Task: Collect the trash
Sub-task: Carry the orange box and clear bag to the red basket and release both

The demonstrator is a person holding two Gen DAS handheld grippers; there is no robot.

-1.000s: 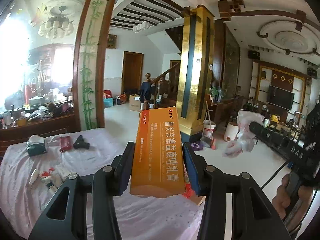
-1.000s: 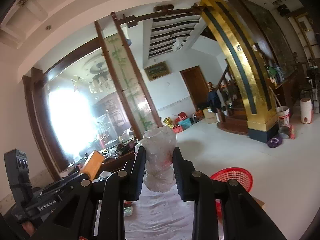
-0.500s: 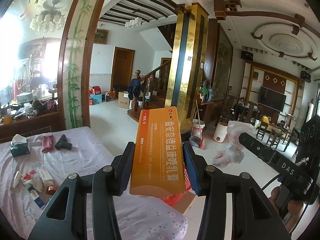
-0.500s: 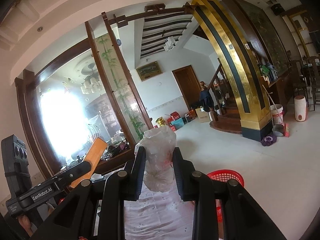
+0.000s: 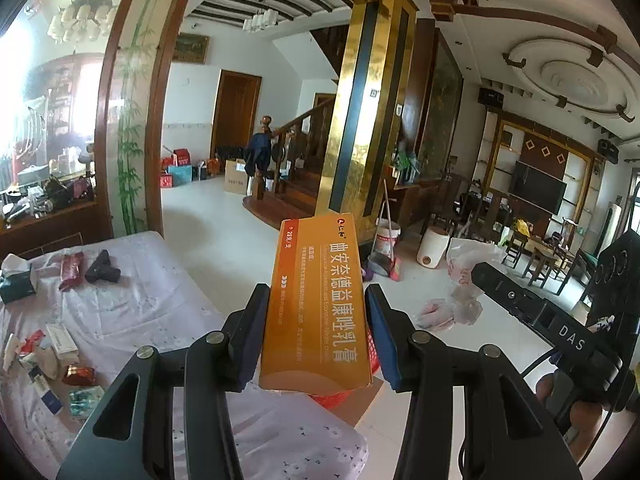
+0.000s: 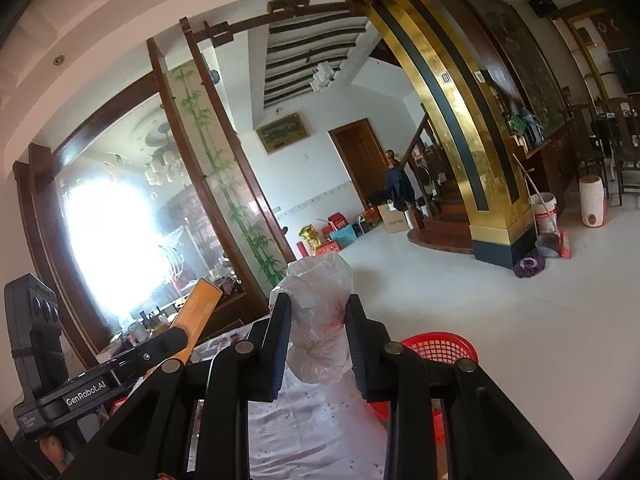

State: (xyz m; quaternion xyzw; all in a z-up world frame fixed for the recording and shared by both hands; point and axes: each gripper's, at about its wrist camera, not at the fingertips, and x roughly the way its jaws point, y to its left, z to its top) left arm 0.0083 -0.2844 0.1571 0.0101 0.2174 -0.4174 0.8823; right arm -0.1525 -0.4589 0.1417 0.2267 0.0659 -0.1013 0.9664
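My left gripper [image 5: 316,312] is shut on an orange medicine box [image 5: 320,304] and holds it upright above the table's right end. The box also shows in the right wrist view [image 6: 198,310]. My right gripper [image 6: 318,320] is shut on a crumpled clear plastic bag [image 6: 320,320], which also shows in the left wrist view [image 5: 460,280]. A red mesh basket [image 6: 444,348] stands on the floor past the table edge; in the left wrist view it [image 5: 372,352] is mostly hidden behind the box.
The table with a lilac cloth [image 5: 160,304] carries several scraps: small boxes and wrappers [image 5: 52,352] at the left, a red packet [image 5: 72,268], a dark object [image 5: 102,268] and a tissue pack [image 5: 16,276]. A gold pillar [image 5: 360,128], bucket and broom [image 5: 386,240] stand beyond.
Both grippers have swung to the right, still holding the box and the bag. The table has slid left in view and the red basket shows more.
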